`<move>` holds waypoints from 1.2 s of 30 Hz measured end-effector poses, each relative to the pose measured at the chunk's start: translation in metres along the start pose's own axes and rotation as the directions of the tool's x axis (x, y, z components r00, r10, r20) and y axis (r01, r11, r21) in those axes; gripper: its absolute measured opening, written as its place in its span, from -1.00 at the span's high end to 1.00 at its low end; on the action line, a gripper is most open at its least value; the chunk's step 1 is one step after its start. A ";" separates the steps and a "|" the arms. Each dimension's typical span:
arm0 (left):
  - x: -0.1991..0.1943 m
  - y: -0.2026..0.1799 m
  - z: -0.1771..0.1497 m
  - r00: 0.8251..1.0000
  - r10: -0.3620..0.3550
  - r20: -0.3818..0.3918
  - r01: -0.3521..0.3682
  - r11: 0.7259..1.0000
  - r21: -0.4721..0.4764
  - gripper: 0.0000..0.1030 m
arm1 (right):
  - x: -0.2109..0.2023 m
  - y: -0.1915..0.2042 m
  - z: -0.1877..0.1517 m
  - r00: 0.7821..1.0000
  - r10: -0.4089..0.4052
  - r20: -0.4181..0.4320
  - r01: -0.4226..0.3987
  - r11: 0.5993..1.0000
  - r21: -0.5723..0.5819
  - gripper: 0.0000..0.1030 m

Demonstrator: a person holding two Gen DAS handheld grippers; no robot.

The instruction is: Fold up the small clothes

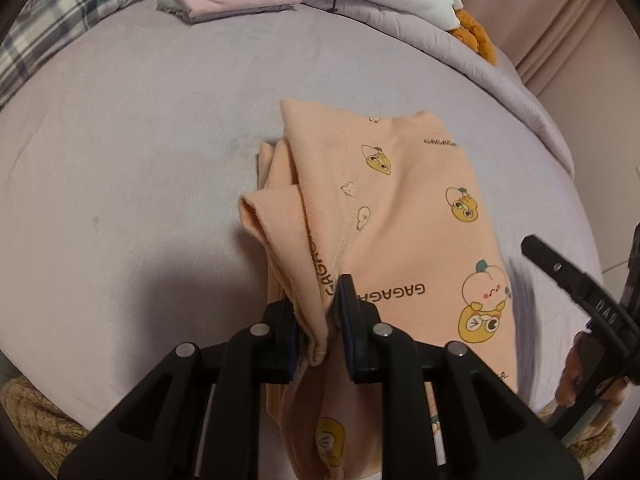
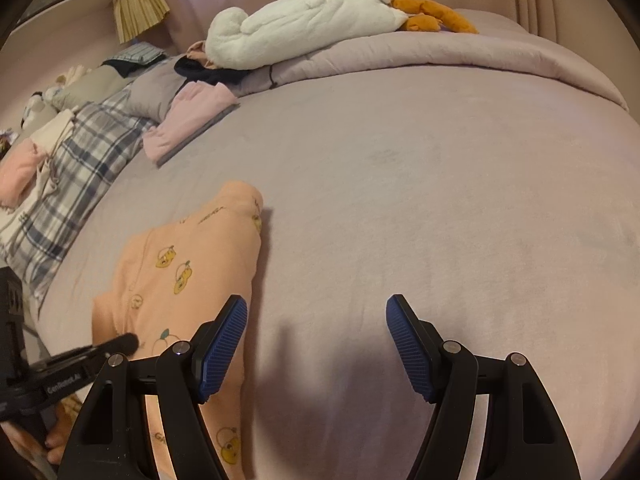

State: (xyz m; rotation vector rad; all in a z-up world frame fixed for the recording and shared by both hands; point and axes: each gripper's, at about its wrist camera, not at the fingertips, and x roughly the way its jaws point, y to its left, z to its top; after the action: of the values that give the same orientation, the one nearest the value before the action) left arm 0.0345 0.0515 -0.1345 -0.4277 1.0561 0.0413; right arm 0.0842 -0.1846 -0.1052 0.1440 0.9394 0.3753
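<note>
A peach garment point(image 1: 400, 208) printed with yellow cartoon figures lies partly folded on the lilac bed sheet point(image 1: 140, 160). My left gripper point(image 1: 318, 296) stands at its near left edge. A bunched fold of the cloth rises between the jaws, which are slightly apart and do not press it. In the right wrist view the same peach garment point(image 2: 192, 256) lies to the left of my right gripper point(image 2: 316, 304). That gripper hovers wide open over the bare sheet point(image 2: 440, 200), its blue pads point(image 2: 224, 344) holding nothing. One of its fingers point(image 1: 560, 272) shows at the right of the left wrist view.
Folded pink clothes point(image 2: 188, 120) and a plaid cloth point(image 2: 80, 168) lie at the far left. A white plush toy with orange feet point(image 2: 312, 24) rests on the rolled quilt point(image 2: 480, 52) at the back. A person's hand point(image 1: 576, 376) grips the right tool's handle.
</note>
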 end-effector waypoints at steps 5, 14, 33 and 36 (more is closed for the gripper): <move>-0.014 0.007 0.002 0.999 -0.053 0.007 0.053 0.998 -0.044 0.16 | 0.002 0.005 -0.001 1.000 0.013 -0.007 -0.013 1.000 -0.018 -0.39; -0.019 0.020 -0.001 0.997 -0.078 0.030 0.080 0.994 -0.076 -0.50 | 0.009 0.016 -0.002 0.998 0.058 -0.036 -0.060 0.997 -0.039 -0.51; 0.014 0.009 -0.005 0.986 -0.164 -0.025 0.163 0.986 -0.030 -0.06 | 0.050 0.037 -0.012 0.957 0.238 -0.165 -0.242 0.970 -0.008 -0.53; 0.018 0.004 0.000 0.982 -0.186 -0.033 0.185 0.982 -0.044 0.19 | 0.055 0.045 -0.013 0.947 0.276 -0.166 -0.283 0.959 -0.015 -0.37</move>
State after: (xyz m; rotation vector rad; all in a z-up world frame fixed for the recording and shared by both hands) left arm 0.0422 0.0518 -0.1512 -0.5639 1.0489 -0.1117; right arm 0.0922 -0.1232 -0.1418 0.2151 1.0756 0.6757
